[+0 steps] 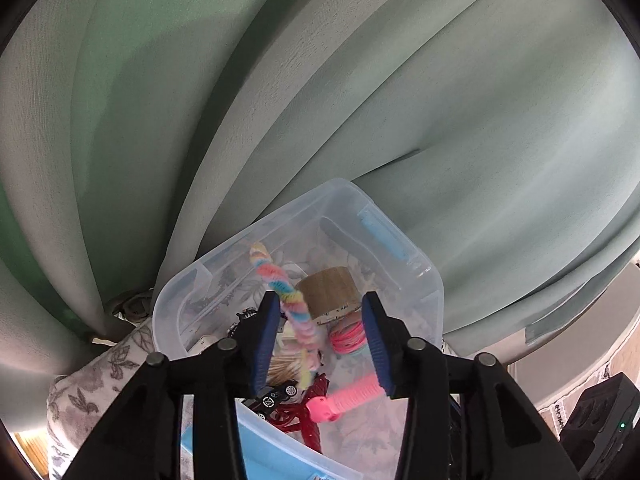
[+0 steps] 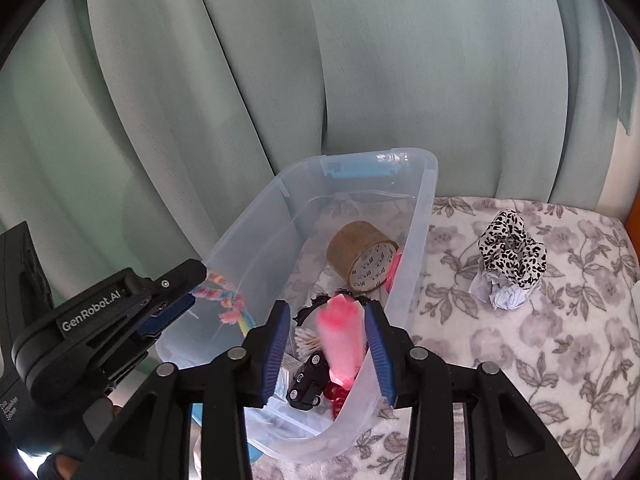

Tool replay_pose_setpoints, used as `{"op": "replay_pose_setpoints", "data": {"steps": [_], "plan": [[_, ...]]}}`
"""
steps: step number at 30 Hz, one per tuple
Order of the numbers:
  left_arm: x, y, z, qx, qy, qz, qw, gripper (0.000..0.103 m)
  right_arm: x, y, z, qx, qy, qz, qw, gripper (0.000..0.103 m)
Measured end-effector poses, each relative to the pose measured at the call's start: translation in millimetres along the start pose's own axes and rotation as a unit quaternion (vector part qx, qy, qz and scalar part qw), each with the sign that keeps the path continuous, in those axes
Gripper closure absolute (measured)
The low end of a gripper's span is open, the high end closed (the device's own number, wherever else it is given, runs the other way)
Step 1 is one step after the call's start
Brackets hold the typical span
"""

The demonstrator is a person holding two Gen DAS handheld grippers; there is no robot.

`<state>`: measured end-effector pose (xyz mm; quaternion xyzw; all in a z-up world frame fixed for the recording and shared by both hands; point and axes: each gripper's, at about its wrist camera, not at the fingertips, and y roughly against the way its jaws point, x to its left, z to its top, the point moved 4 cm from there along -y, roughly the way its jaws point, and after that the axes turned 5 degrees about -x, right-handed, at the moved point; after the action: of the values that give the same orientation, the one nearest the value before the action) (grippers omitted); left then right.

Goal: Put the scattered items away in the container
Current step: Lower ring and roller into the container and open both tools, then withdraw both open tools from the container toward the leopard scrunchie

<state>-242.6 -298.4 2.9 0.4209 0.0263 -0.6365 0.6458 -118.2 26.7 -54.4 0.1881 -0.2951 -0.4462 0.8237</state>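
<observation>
A clear plastic bin (image 2: 418, 216) stands on a floral bedspread (image 2: 520, 344) against green curtains. Inside lie a brown tape roll (image 2: 360, 254), a black toy car (image 2: 306, 378), red clips and cotton swabs. My left gripper (image 1: 320, 344) is open over the bin (image 1: 424, 276), with a pastel fuzzy twist (image 1: 296, 308) falling between its fingers. In the right wrist view the left gripper (image 2: 176, 300) is at the bin's left wall beside the twist (image 2: 224, 300). My right gripper (image 2: 326, 348) is open above the bin, a blurred pink item (image 2: 340, 340) dropping between its fingers.
A black-and-white spotted scrunchie (image 2: 514, 246) sits on crumpled white paper (image 2: 502, 294) on the bedspread, right of the bin. A blue lid (image 1: 256, 452) lies under the bin's near end. Curtains hang close behind the bin.
</observation>
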Motion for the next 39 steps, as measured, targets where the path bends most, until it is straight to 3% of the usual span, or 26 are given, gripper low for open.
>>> {"op": "replay_pose_setpoints", "data": {"steps": [4, 6, 17, 26, 39], "plan": [[0, 0, -1, 0.004, 0.000, -0.002, 1.0000, 0.055, -3, 0, 0, -0.001, -0.003, 0.000, 1.000, 0.052], [0, 0, -2, 0.008, 0.002, -0.001, 1.0000, 0.047, -4, 3, 0, -0.001, -0.005, -0.002, 1.000, 0.050], [-12, 20, -1, 0.006, -0.004, 0.013, 0.9999, 0.036, -10, 33, 11, -0.027, -0.022, -0.004, 0.999, 0.044], [-46, 61, 2, -0.016, -0.034, 0.004, 0.9993, 0.035, -22, 91, 24, -0.084, -0.053, -0.003, 0.995, 0.040], [-115, 122, -14, -0.054, -0.116, -0.049, 0.9906, 0.035, -43, 175, 33, -0.168, -0.091, 0.010, 0.982, 0.038]]}}
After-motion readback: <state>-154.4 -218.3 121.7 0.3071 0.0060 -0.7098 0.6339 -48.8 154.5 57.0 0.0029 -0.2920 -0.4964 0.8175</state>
